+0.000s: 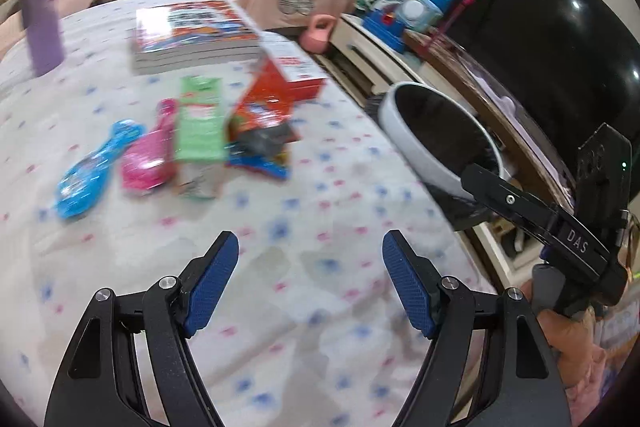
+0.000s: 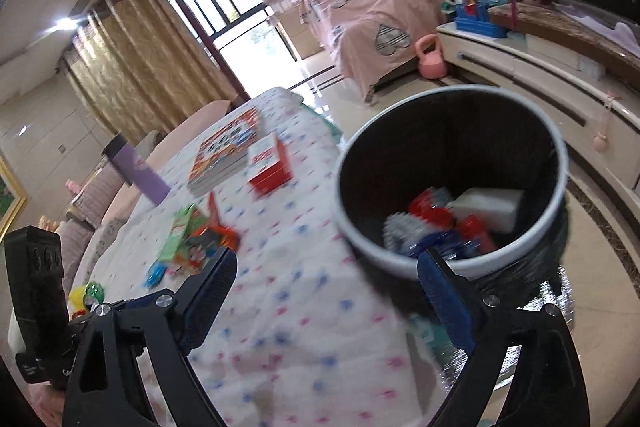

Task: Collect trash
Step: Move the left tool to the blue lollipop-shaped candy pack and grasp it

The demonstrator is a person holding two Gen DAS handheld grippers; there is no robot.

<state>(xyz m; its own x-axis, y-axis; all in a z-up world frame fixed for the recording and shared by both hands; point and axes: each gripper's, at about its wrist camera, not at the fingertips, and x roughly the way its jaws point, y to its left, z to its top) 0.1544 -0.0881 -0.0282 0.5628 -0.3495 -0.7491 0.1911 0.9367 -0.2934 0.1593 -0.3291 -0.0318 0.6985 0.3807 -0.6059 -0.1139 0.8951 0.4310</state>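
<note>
Several wrappers lie in a loose heap on the dotted tablecloth point(image 1: 304, 307): a blue one point(image 1: 96, 171), a pink one point(image 1: 148, 159), a green packet point(image 1: 200, 119) and an orange-red one point(image 1: 260, 107). My left gripper point(image 1: 310, 243) hovers open over bare cloth, short of the heap, nothing between its blue pads. My right gripper point(image 2: 328, 259) stands open and empty at the table's edge, just in front of the white-rimmed bin point(image 2: 560, 155). The bin's black liner holds red wrappers point(image 2: 436, 211), a white box point(image 2: 488, 207) and blue scraps. The wrapper heap point(image 2: 192, 239) lies to its left.
A stack of books point(image 1: 192, 35), a red-and-white box point(image 1: 296, 67) and a purple bottle point(image 1: 40, 11) stand on the far side of the table. The bin point(image 1: 440, 135) sits off the table's right edge, before a low cabinet point(image 2: 520, 67) and a dark screen point(image 1: 540, 27).
</note>
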